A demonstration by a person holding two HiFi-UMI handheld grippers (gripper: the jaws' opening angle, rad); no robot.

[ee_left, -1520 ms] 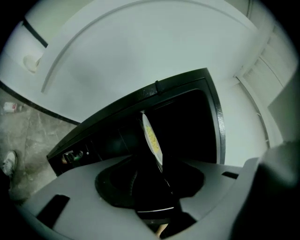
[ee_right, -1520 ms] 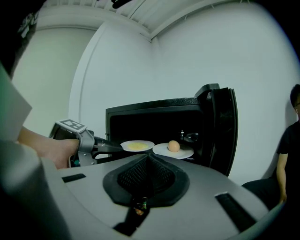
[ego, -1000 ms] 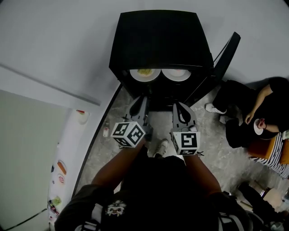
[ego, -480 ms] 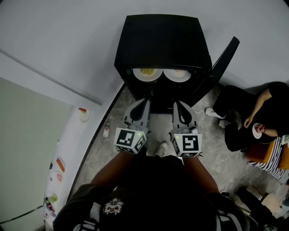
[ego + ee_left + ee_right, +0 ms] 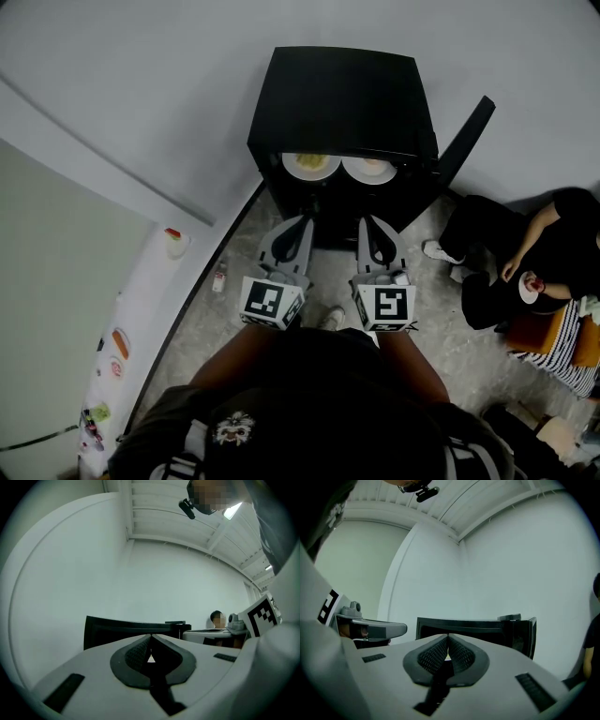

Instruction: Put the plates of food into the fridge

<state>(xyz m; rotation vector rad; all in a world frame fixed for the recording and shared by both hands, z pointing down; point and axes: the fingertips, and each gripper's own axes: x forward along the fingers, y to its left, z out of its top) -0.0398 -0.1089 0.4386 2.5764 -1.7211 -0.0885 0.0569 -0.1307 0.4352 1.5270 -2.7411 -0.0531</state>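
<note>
Inside the fridge (image 5: 337, 94), left plate (image 5: 310, 166) sits beside right plate (image 5: 373, 169); I hold left gripper (image 5: 302, 221) and right gripper (image 5: 366, 223) closed, empty.

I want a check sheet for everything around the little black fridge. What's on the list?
Surface: grey speckled floor; the black fridge stands on it with its door open to the right.
Job's things: left plate with yellowish food and right plate with pale food, side by side inside the fridge.
Clutter: small bottle on the floor; cup with a red top and small colourful bits on the white counter.
Grippers: left gripper and right gripper are shut and empty, pointing at the fridge.
Cables: nothing seen.
Surroundings: pale walls; a seated person at the right.
</note>
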